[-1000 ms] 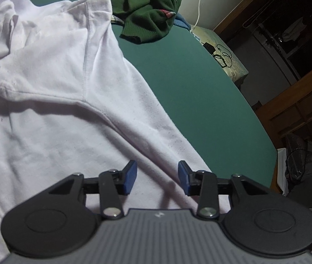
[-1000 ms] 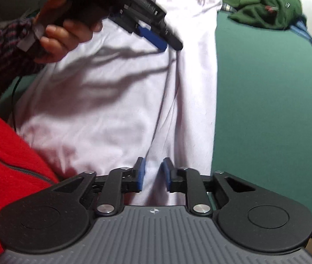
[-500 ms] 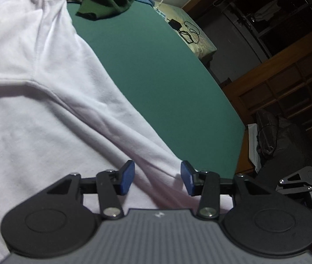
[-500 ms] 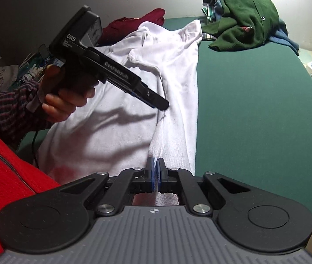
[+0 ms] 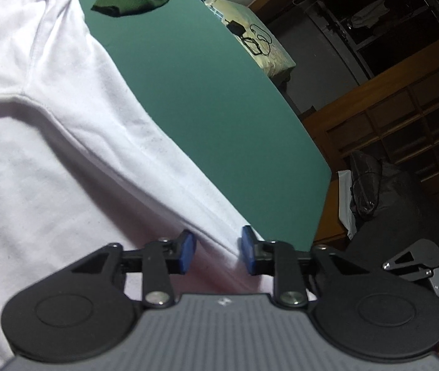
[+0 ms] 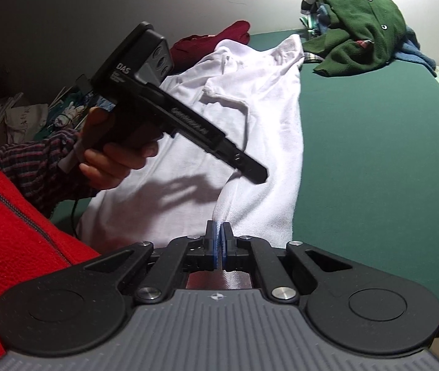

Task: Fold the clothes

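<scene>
A white shirt [image 5: 65, 154] lies flat on the green table [image 5: 204, 92], one long side folded over. My left gripper [image 5: 218, 250] sits low over that folded edge; its jaws are closing, the blue pads still apart with a ridge of cloth between them. In the right wrist view a hand holds the left gripper [image 6: 250, 170] tip-down on the shirt [image 6: 266, 108]. My right gripper [image 6: 218, 241] is shut on the shirt's near hem, and the cloth rises in a peak into its pads.
A heap of clothes topped by a green cardigan [image 6: 358, 21] lies at the table's far end, with a dark red garment [image 6: 213, 38] behind the shirt. The person's red top [image 6: 18, 232] fills the near left. A wooden cabinet [image 5: 405, 108] stands beyond the table edge.
My right gripper closed on the shirt's hem and rose, pulling the cloth up into a peak. My left gripper slid along the folded edge and its jaws have narrowed.
</scene>
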`<state>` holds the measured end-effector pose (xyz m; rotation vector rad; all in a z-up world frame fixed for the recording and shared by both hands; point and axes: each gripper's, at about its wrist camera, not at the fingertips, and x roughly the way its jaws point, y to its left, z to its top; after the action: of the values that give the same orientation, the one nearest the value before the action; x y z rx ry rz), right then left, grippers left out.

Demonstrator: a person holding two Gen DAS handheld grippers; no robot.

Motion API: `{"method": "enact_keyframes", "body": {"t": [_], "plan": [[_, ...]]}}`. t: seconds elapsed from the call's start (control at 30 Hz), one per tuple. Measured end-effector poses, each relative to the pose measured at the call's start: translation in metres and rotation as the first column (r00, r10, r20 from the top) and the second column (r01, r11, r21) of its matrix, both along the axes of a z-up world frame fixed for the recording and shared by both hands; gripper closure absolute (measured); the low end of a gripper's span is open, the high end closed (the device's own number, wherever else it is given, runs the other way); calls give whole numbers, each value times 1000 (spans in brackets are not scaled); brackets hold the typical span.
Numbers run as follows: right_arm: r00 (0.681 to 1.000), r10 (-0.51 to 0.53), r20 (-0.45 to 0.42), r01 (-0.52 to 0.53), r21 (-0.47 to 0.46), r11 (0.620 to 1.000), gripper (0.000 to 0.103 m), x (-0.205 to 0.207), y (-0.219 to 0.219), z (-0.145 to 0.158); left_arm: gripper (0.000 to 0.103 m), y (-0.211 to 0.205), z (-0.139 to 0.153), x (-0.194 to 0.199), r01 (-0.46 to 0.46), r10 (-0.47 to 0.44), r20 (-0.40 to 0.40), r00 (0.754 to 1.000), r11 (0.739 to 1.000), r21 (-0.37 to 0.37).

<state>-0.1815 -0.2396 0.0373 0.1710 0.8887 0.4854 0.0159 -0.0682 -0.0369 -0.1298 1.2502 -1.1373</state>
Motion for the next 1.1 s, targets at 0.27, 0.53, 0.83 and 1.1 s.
{"method": "enact_keyframes", "body": {"t": [0.27, 0.53, 0.83, 1.1], "plan": [[992, 98, -84, -102, -35, 994, 101, -3, 19, -25, 97, 11, -7, -12, -17, 11, 69, 998, 996, 92], [995, 30, -95, -38, -86, 996, 98, -16, 4, -29, 96, 42, 5, -11, -43, 19, 175, 984, 990, 134], [977, -131, -169, 91, -226, 970, 73, -20, -14, -61, 87, 47, 31, -13, -154, 108, 352, 930, 983, 104], [949, -185, -256, 138, -192, 972, 98, -35, -18, -94, 67, 7, -3, -44, -78, -4, 418, 909, 981, 179]]}}
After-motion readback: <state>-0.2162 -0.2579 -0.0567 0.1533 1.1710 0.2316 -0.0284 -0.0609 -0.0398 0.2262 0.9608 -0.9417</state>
